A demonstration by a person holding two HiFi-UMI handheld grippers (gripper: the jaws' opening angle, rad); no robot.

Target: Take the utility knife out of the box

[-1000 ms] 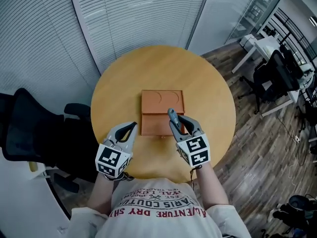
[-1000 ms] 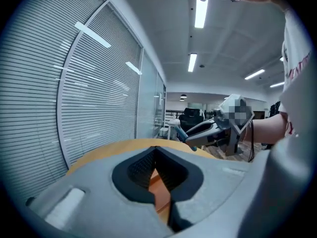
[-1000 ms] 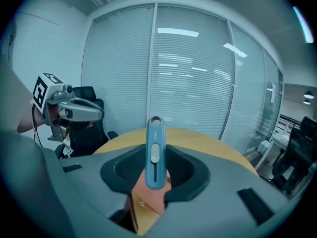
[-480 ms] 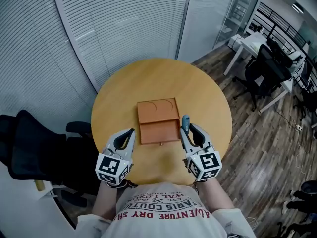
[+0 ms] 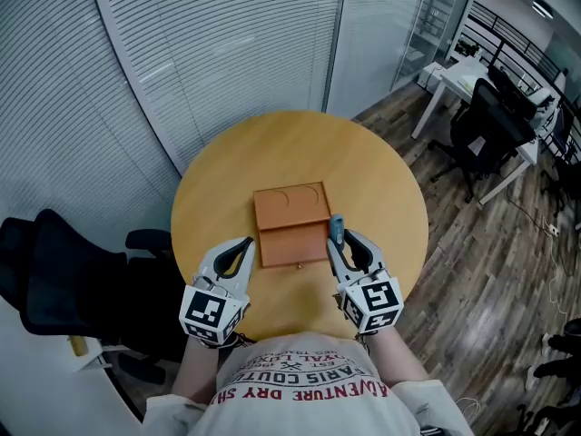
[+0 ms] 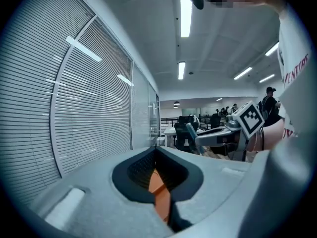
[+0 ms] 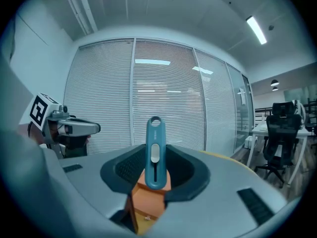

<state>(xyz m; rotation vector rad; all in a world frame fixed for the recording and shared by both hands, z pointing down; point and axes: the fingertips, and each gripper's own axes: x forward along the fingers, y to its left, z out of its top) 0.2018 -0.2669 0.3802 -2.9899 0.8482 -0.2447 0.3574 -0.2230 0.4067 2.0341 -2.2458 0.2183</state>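
Fingers [image 5: 365, 246] of right gripper [image 5: 341, 239] clamp utility knife [image 7: 154, 152] (left gripper [image 5: 245, 242] ajar, empty) over round table [image 5: 381, 198] beside blinds [image 5: 227, 44].

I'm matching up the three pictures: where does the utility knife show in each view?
Head view: utility knife just right of centre, held in the right gripper.
Left gripper view: right of centre, small, jutting from that gripper.
Right gripper view: dead centre, upright between the jaws.
Shared landmark: the window blinds.
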